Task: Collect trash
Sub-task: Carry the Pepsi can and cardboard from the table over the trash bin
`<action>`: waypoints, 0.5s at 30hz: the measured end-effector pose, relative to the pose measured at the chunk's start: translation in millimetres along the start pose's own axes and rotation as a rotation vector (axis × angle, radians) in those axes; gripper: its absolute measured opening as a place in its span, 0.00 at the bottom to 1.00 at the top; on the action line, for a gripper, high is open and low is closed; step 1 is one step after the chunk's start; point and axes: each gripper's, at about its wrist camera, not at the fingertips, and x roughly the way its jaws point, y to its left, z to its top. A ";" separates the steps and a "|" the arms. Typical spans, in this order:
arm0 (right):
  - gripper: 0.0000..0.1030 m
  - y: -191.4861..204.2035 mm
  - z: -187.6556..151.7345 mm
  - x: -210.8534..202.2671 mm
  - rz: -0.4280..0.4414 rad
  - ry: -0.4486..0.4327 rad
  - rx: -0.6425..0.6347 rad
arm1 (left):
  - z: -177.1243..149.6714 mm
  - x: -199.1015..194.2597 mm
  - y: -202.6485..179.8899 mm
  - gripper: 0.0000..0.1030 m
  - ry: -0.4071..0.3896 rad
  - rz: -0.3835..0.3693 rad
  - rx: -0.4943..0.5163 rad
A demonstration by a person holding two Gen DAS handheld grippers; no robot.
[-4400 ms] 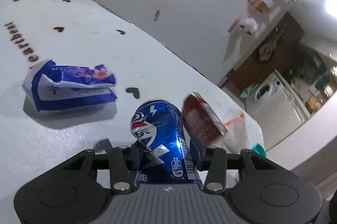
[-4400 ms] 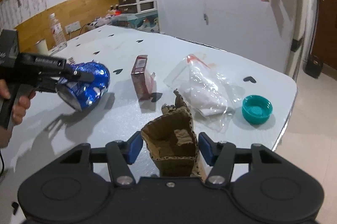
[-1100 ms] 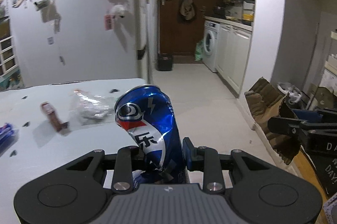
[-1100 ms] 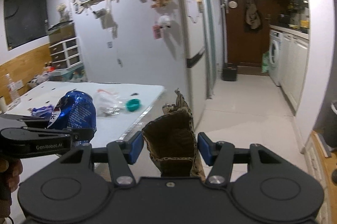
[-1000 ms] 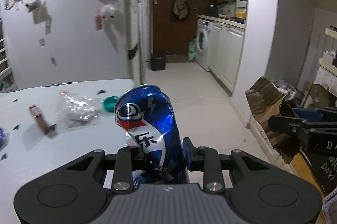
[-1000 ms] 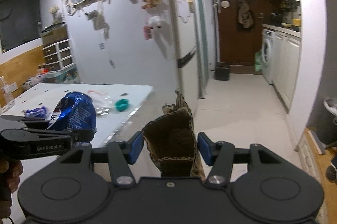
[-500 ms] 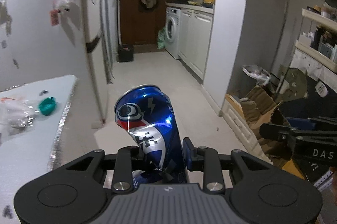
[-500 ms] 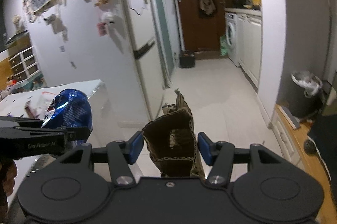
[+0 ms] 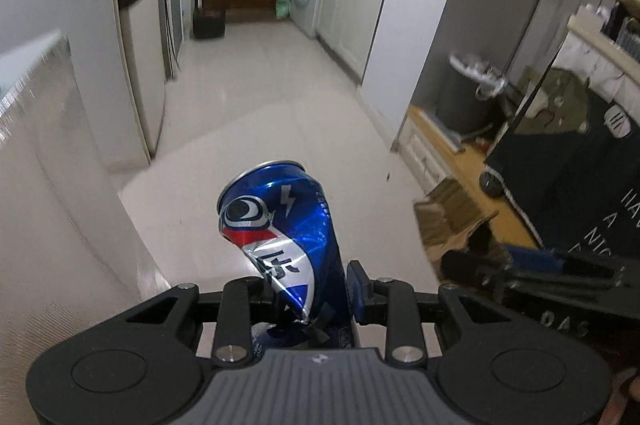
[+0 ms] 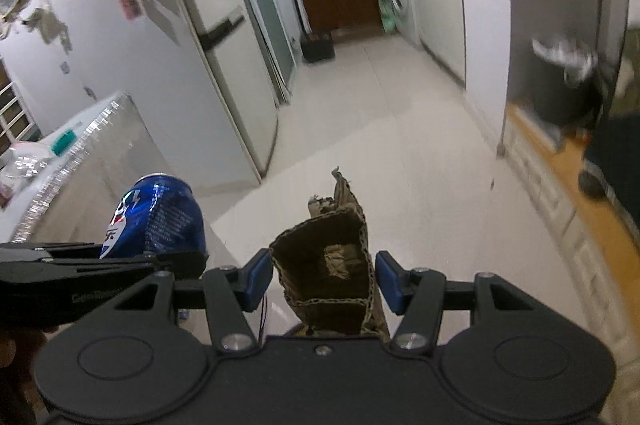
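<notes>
Carrying two pieces of trash away from the table [image 10: 96, 145], both grippers point out and down over the pale tiled floor [image 9: 288, 97].

The left gripper [image 9: 310, 289] pinches a crushed blue can [image 9: 280, 225] near its base, pads pressed into the dented metal, so the can stands up and forward out of the jaws, open end away from the camera. Probably gripped low because that is where the wall has already folded flat. Thin aluminium, glossy, creased, a white and red logo band across the blue.

The right gripper [image 10: 322, 279] holds a torn cardboard piece [image 10: 332, 257] between its blue pads, jaws spread fairly wide to fit it. Whether the pads bite hard I cannot tell, but the piece stays upright in them, so I judge it clamped. Brown corrugated board, folded into a rough open sleeve, ragged top edge, soft and crushable.

A dark bin with a white liner [image 10: 564, 81] stands to the right, round the wall corner, on a wooden ledge; blurred. Looks like the drop point, well apart from both grippers. More trash, a clear bag and a teal lid [image 10: 64, 141], sits on the table.
</notes>
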 end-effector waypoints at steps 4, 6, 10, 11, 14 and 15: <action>0.55 -5.2 -22.0 40.7 -0.014 0.078 0.062 | -11.1 37.9 16.8 0.31 0.077 -0.001 -0.026; 0.55 -6.5 -31.0 59.8 -0.020 0.111 0.079 | -19.0 55.9 27.4 0.31 0.117 0.005 -0.040; 0.55 -6.0 -47.4 98.2 -0.034 0.184 0.087 | -33.9 93.6 47.2 0.31 0.195 0.016 -0.078; 0.55 -6.2 -51.5 107.9 -0.035 0.204 0.090 | -36.5 100.4 50.5 0.31 0.211 0.018 -0.086; 0.56 -7.1 -62.5 133.0 -0.044 0.259 0.090 | -47.8 126.8 62.7 0.31 0.269 0.027 -0.118; 0.56 -7.3 -65.8 140.8 -0.049 0.278 0.087 | -51.8 134.3 65.5 0.31 0.288 0.027 -0.126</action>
